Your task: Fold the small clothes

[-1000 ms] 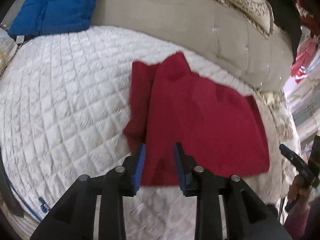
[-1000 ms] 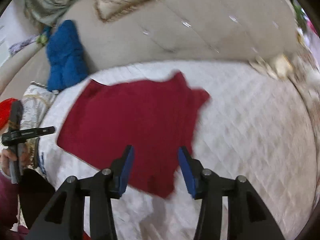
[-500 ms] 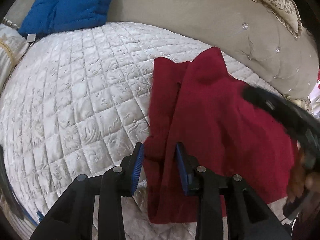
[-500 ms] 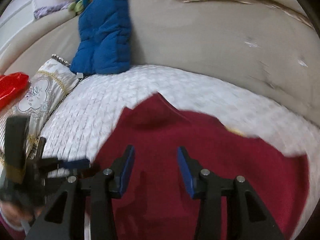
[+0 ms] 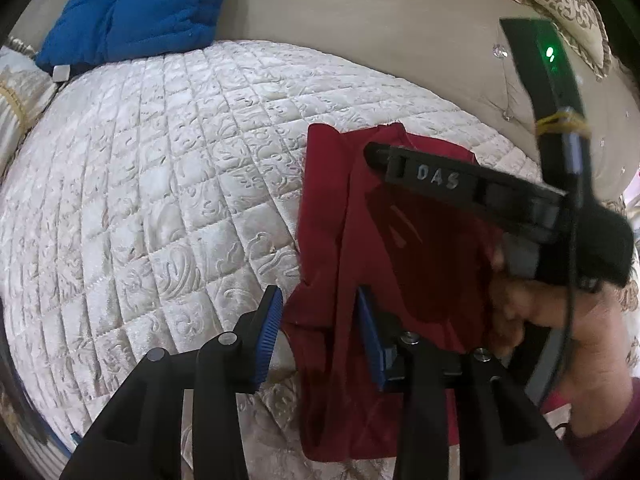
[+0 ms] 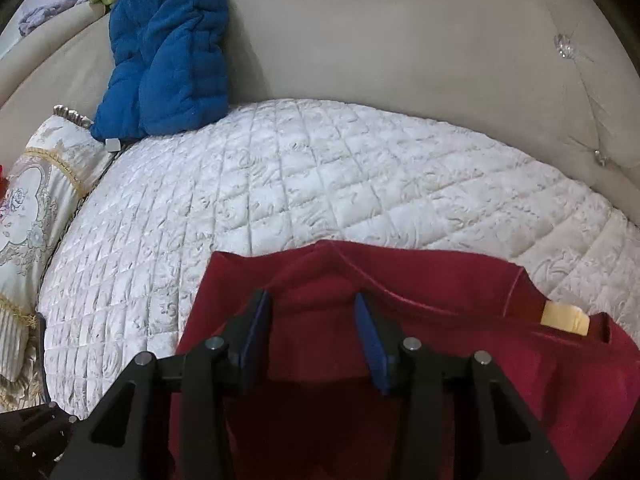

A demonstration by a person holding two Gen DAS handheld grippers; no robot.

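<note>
A dark red garment (image 5: 400, 248) lies partly folded on a white quilted bed cover (image 5: 160, 184). My left gripper (image 5: 320, 320) is open, its blue pads straddling the garment's near left edge. In the right wrist view the same garment (image 6: 460, 344) fills the lower half, with a yellow neck label (image 6: 564, 316) showing. My right gripper (image 6: 312, 328) is open, low over a raised fold near the garment's far edge. The right gripper's black body (image 5: 480, 192) and the hand holding it cross the garment in the left wrist view.
A blue padded jacket (image 6: 168, 48) leans on the beige tufted headboard (image 6: 400, 32) at the back left. A patterned pillow (image 6: 28, 216) lies at the left edge. An ornate cushion (image 5: 560, 0) sits at the top right.
Both grippers have moved in over the garment. The right gripper swung left and down to the garment's far edge, and now shows close in the left wrist view. Both stay open.
</note>
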